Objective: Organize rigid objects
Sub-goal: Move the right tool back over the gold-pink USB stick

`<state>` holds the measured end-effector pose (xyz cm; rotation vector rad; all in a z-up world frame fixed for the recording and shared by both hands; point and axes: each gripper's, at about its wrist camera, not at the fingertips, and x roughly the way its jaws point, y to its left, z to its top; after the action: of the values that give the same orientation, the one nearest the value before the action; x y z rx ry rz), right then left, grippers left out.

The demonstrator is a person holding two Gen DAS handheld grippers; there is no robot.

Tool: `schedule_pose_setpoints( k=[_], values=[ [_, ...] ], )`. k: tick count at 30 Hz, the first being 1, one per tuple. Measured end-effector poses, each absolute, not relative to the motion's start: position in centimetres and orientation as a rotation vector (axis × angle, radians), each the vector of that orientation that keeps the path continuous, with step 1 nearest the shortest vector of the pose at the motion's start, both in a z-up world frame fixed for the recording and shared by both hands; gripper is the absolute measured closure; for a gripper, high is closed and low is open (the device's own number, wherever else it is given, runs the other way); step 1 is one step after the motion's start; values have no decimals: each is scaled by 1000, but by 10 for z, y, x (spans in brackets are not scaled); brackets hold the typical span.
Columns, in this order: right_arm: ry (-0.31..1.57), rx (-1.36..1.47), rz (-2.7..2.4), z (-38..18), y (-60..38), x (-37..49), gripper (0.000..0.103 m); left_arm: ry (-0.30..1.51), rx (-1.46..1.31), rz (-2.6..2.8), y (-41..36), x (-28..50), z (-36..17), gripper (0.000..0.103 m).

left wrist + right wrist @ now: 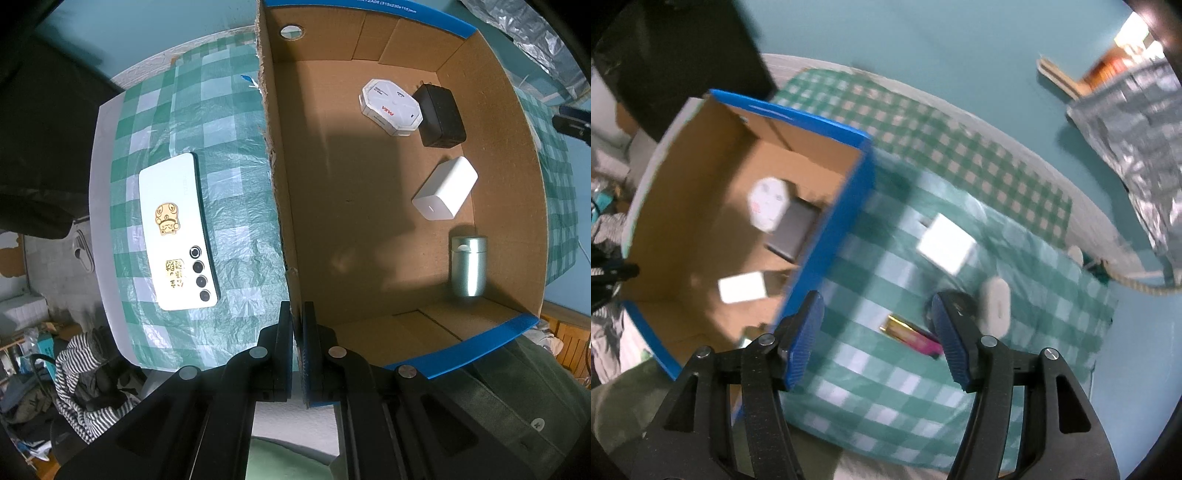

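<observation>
My left gripper [297, 314] is shut on the near left wall of the cardboard box [280, 206]. Inside the box lie a white octagonal case [389, 107], a black adapter [439, 116], a white charger block [445, 188] and a silver-green cylinder [468, 266]. A white phone [177, 232] lies face down on the checked cloth left of the box. My right gripper [877, 332] is open and empty above the cloth, right of the box [831, 236]. Beyond it lie a gold-and-pink stick [910, 334], a white cube charger [945, 243], a white oval piece [995, 306] and a dark round object [955, 301].
The green checked cloth [236, 221] covers a white table beside a teal wall. A silver foil bag [1137, 140] and a rope [1137, 286] lie at the far right. Striped clothing [85, 373] sits below the table's left edge.
</observation>
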<state>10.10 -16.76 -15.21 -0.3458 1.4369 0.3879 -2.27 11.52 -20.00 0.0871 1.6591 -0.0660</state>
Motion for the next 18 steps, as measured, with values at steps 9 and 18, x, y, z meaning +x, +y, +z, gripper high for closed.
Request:
schedule_pose_setpoints(
  k=[9, 18],
  values=[
    [1548, -198, 301, -194, -218, 109, 41, 1660, 97, -66, 115, -24, -199, 99],
    [1627, -67, 267, -230, -245, 112, 41, 1659, 104, -67, 115, -25, -200, 99]
  ],
)
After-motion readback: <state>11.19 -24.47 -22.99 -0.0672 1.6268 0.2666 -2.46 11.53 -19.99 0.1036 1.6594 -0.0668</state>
